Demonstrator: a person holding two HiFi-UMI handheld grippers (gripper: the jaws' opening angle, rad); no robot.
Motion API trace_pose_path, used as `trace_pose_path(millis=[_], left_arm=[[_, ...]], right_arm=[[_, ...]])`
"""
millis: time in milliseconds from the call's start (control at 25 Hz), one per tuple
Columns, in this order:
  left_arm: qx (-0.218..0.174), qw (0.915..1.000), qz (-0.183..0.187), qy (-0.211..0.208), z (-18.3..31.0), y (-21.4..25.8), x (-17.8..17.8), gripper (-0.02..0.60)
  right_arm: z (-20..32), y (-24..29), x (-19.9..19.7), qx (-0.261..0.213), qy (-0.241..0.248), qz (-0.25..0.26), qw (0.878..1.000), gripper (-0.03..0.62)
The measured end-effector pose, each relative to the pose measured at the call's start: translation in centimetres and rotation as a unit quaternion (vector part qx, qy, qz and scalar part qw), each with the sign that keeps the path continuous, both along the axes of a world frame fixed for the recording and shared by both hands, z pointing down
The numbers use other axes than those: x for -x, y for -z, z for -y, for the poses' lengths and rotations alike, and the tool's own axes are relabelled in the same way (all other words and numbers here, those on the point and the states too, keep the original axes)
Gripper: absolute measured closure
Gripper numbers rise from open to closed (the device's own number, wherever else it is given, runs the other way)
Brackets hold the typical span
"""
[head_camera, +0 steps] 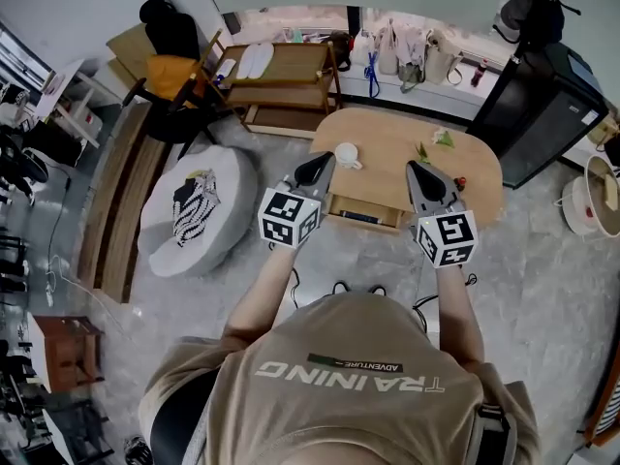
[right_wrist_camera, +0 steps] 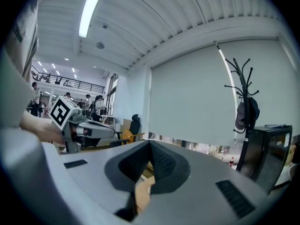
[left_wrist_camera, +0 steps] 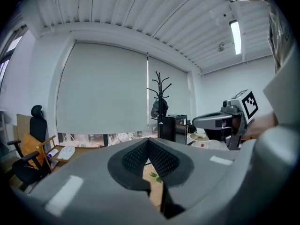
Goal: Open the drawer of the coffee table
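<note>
**Both tongs shut, drawer waits under the wooden top**

I look down from the head view. The drawer [head_camera: 365,213] sits in the middle of the frame, under the near edge of the oval wooden surface [head_camera: 484,177]. It looks like a flat wooden box with a dark strip along its front. I cannot tell if that strip is a slot for pulling or a gap where it is a bit open.

My left tongs [head_camera: 327,159] are shut with nothing in them. In the left gripper view the two ribbed black pads [left_wrist_camera: 161,159] meet at the tip. My right tongs [head_camera: 413,168] are shut and empty too. The left ones show just up and left of the drawer in the frame, the right ones just up and right. Both are held up in the air and touch nothing.

I think the drawer is hard and stiff, like the smooth, pale wood above it. It will likely slide straight out toward me and should not be heavy. I see no knob. So I would open one pair of tongs and hook or pinch the front edge near the middle, at the dark strip. Smooth wood can be slippery, so the ribbed pads should help.

A white cup [head_camera: 347,155] stands on top, near the drawer. A hard yank could shake it, so a slow pull seems best.
</note>
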State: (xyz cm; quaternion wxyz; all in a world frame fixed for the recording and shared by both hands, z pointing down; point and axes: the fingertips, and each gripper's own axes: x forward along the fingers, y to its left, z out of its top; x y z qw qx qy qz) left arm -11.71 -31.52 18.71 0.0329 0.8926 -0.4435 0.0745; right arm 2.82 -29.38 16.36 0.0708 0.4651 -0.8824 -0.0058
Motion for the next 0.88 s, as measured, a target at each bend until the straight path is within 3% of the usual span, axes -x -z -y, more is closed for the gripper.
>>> trace_pose_path(millis=[360,880], left_arm=[[0.011,0.9999,0.003,-0.003,-1.1,-0.3,-0.8,0.575],[-0.022,0.9997,0.007,-0.001,-0.5,3.0,-1.0,0.575]], right_arm=[[-0.5,0.5,-0.5,-0.008,0.007,-0.006,1.0,0.591],[-0.1,2.9,0.4,-0.037,0.021,-0.02,0.999,0.591]])
